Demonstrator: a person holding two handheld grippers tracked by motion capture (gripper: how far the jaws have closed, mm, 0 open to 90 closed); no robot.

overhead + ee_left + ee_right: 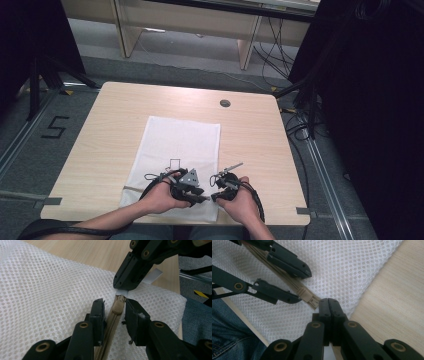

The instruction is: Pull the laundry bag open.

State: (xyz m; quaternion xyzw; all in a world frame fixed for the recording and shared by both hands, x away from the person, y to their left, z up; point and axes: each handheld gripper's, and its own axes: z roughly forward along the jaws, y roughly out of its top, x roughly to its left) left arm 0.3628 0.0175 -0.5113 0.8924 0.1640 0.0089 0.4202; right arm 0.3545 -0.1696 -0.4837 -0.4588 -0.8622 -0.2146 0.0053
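Denim [232, 322] nearest, just below the counter [250, 135] edge. Next in, left gripper [114, 303] and right gripper [329, 300], tips almost meeting over the near right corner of a white mesh laundry bag [180, 135], which lies flat and reaches away across the middle of the counter.

Left gripper: jaws about half open, astride the tan zipper [109, 326], one on each side of the zipper slider [118, 307]. Close to the slider, not yet pinching it.

Right gripper: jaws fully together, closed on the white end tab [122, 292] just past the slider, apparently pinning that corner of the bag.

Slider parked at the very end of the zipper track, right beside the tab, so the bag looks zipped shut, with the opening pull not yet begun.

Risks, as a judgement:
- Closing off-centre could catch zipper tape or mesh instead of the slider, so the pull would drag cloth and move nothing.
- A shallow pinch on so small and smooth a slider may slip off once pulled.
- The tab offers little to hold; losing it would let the whole bag slide and bunch toward the left gripper.
- Pulling at an angle to the track could snag loose mesh in the teeth and jam the slider.
- Very tight quarters between the two sets of jaws, so a small drift could knock them together.

Farther off, bare wood, a round cable grommet [225, 103] near the far edge, then grey floor [165, 70].
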